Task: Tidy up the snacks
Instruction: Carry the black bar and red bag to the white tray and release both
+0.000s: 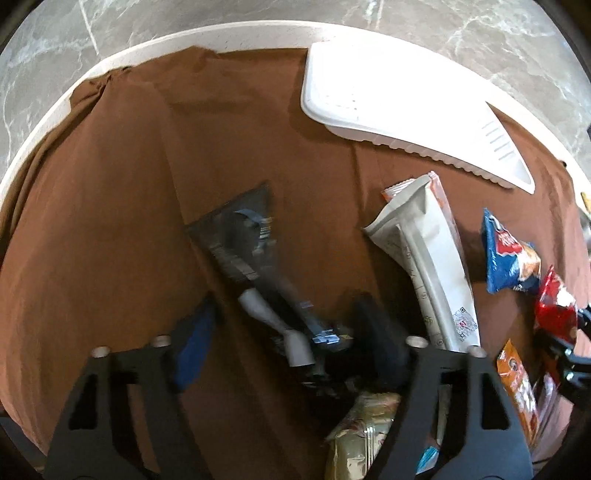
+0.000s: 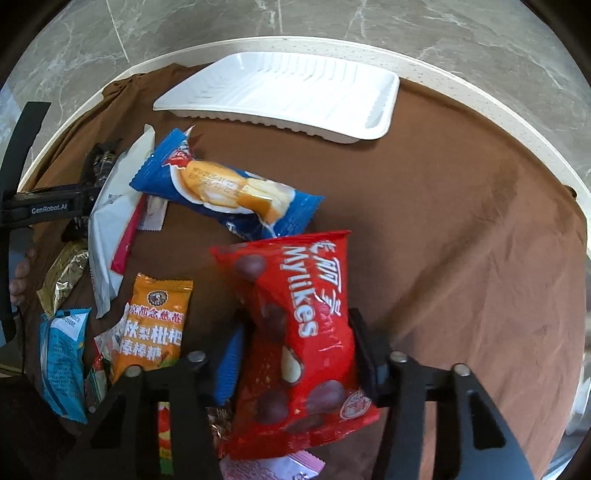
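My right gripper (image 2: 295, 332) is shut on a red Mylikes chocolate bag (image 2: 299, 332) and holds it above the brown cloth. My left gripper (image 1: 284, 332) is open around a dark, blurred snack packet (image 1: 251, 240) that lies between its fingers. A white ribbed tray (image 2: 295, 92) sits at the back of the table; it also shows in the left wrist view (image 1: 388, 103). A blue bread packet (image 2: 229, 192), a white pouch (image 1: 428, 258), an orange candy packet (image 2: 155, 321) and a gold packet (image 1: 362, 432) lie on the cloth.
The round table has a cream rim (image 2: 517, 122) and a brown cloth (image 2: 461, 240). More small packets lie at the left, including a light blue one (image 2: 62, 358). Grey marble floor (image 2: 332, 18) lies beyond the table.
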A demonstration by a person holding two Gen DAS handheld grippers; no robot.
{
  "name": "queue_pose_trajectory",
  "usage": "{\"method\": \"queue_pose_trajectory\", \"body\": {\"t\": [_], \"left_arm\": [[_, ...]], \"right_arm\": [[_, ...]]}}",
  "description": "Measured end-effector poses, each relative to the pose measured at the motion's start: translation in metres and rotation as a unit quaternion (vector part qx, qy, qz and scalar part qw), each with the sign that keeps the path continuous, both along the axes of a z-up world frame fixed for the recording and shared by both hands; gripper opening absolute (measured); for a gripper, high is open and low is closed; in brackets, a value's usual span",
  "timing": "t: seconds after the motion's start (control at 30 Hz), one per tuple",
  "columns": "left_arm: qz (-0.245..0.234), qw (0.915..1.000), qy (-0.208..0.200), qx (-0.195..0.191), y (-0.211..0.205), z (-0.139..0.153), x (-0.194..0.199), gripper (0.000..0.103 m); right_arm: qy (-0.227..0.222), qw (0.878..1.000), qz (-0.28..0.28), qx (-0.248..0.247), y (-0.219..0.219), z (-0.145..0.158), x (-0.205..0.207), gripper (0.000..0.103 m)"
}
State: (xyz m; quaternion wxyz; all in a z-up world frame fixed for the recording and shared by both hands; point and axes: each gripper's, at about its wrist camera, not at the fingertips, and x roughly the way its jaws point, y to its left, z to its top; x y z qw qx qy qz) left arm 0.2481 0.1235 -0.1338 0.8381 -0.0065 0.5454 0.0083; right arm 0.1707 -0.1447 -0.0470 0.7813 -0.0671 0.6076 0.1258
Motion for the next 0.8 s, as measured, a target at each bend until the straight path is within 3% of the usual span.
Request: {"method": "queue_pose_trajectory", "body": {"t": [0.13,0.23,0.47,0.8], "left_arm": [[0.007,0.9999,-0.006,0.006,0.002,0.001,0.002,0.037],[0.01,0.9999,-0.004,-0.011,0.009,0.003,0.002,0.031],[0.013,0.9981,-0.002,-0.06,0.039,0.011,0.001,0.03],[-0.021,0.9977,-0.015,-0.063,0.04,0.04,-0.026,0.03]], "right_arm": [[-0.01,1.0,-0.004,0.0,-0.002,0.007,-0.003,0.038],[-0.015,1.0,-0.004,0.002,-0.003,0.013,-0.003,0.034],[-0.012,0.998,-0.028,0.054,-0.014,0.028,0.001,0.033],[0.004,0.983,-0.09,0.16,-0.029,0.045,0.017,0.033]]}}
